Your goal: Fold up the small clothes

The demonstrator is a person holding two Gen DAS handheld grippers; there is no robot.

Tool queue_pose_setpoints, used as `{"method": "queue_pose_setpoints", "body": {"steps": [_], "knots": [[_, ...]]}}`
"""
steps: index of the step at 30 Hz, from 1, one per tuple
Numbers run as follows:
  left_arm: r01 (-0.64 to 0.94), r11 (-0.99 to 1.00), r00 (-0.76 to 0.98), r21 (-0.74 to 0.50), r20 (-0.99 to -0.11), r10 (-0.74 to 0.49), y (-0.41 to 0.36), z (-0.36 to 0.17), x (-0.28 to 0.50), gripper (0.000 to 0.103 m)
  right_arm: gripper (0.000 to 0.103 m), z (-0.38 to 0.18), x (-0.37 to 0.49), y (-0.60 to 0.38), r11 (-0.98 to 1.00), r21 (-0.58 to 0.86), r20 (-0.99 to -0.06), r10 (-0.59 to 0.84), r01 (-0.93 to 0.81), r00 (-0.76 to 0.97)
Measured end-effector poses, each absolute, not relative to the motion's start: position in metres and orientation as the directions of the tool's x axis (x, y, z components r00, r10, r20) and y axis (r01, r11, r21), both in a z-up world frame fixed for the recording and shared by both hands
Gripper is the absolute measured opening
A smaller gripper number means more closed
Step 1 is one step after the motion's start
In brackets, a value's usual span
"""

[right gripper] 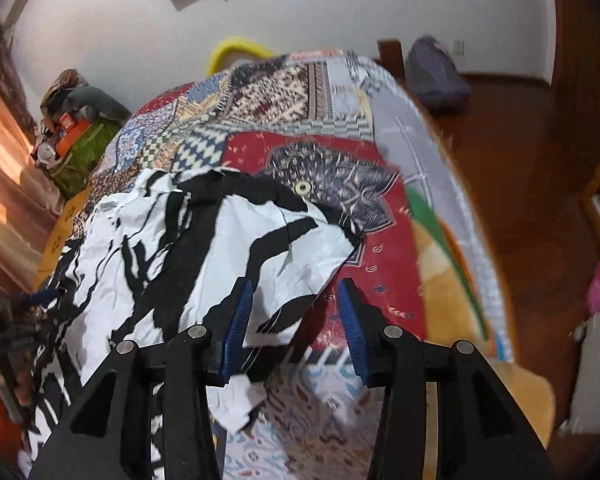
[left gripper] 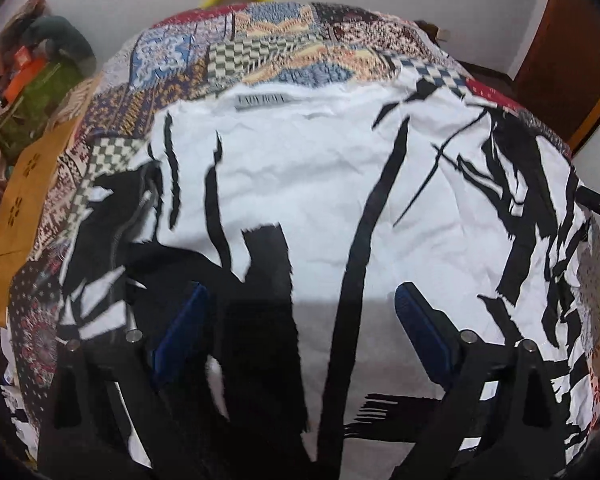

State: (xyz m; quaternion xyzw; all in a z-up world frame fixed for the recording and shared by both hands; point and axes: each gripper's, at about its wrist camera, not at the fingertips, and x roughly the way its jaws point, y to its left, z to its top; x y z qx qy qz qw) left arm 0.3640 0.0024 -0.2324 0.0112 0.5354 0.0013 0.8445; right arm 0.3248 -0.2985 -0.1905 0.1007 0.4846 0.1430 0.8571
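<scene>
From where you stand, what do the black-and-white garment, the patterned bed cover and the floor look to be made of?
The garment looks like thin woven cloth, matte: it shows fine creases and lies limp. The bed cover seems a printed fabric, perhaps cotton, flat and dull, with patchwork-style patterns; I cannot tell if it is quilted. The floor looks like polished reddish wood, with a faint sheen.
</scene>
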Motion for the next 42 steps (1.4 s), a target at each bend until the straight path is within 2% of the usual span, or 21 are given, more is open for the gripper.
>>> {"method": "queue_pose_setpoints", "body": {"steps": [3,6,7,12,20,24,28,29,31,33,39,42], "knots": [[0.009,1.0,0.411,0.019,-0.912,0.013,0.001,-0.241,0.364,0.095,0.038,-0.202,0.329,-0.295,0.935,0.329,-0.794,0.348,-0.129,0.499],[0.012,1.0,0.414,0.02,-0.91,0.013,0.0,-0.242,0.362,0.095,0.009,-0.205,0.331,-0.292,0.941,0.317,-0.787,0.333,-0.122,0.519],[0.011,1.0,0.418,0.02,-0.908,0.014,0.0,-0.241,0.361,0.095,0.007,-0.204,0.331,-0.292,0.941,0.316,-0.785,0.333,-0.124,0.522],[0.009,1.0,0.447,0.011,-0.895,0.006,0.003,-0.23,0.355,0.095,0.005,-0.168,0.319,-0.289,0.947,0.284,-0.729,0.314,-0.148,0.609],[0.004,1.0,0.504,0.002,-0.863,0.0,0.016,-0.203,0.339,0.095,0.005,-0.101,0.301,-0.221,0.923,0.188,-0.65,0.373,-0.335,0.662],[-0.01,1.0,0.525,-0.016,-0.851,-0.008,0.032,-0.189,0.327,0.095,0.006,-0.1,0.301,-0.172,0.895,0.17,-0.656,0.416,-0.413,0.63],[-0.03,0.999,0.533,-0.018,-0.846,0.001,0.047,-0.182,0.317,0.095,0.011,-0.123,0.308,-0.13,0.87,0.195,-0.708,0.444,-0.452,0.549],[-0.036,0.999,0.531,-0.019,-0.847,0.003,0.051,-0.182,0.315,0.095,0.014,-0.129,0.308,-0.122,0.865,0.201,-0.723,0.448,-0.46,0.526],[-0.048,0.999,0.531,-0.019,-0.847,0.009,0.059,-0.18,0.312,0.095,0.032,-0.135,0.307,-0.109,0.852,0.214,-0.746,0.458,-0.477,0.483],[-0.058,0.998,0.532,-0.02,-0.847,0.014,0.063,-0.18,0.31,0.095,0.039,-0.131,0.301,-0.107,0.844,0.223,-0.735,0.474,-0.488,0.484],[-0.063,0.997,0.53,-0.044,-0.848,-0.004,0.058,-0.179,0.314,0.095,0.041,-0.109,0.286,-0.134,0.844,0.197,-0.699,0.478,-0.499,0.532],[-0.041,0.997,0.525,-0.061,-0.851,-0.03,0.044,-0.18,0.318,0.095,0.042,-0.113,0.28,-0.152,0.863,0.157,-0.716,0.435,-0.481,0.546]]}}
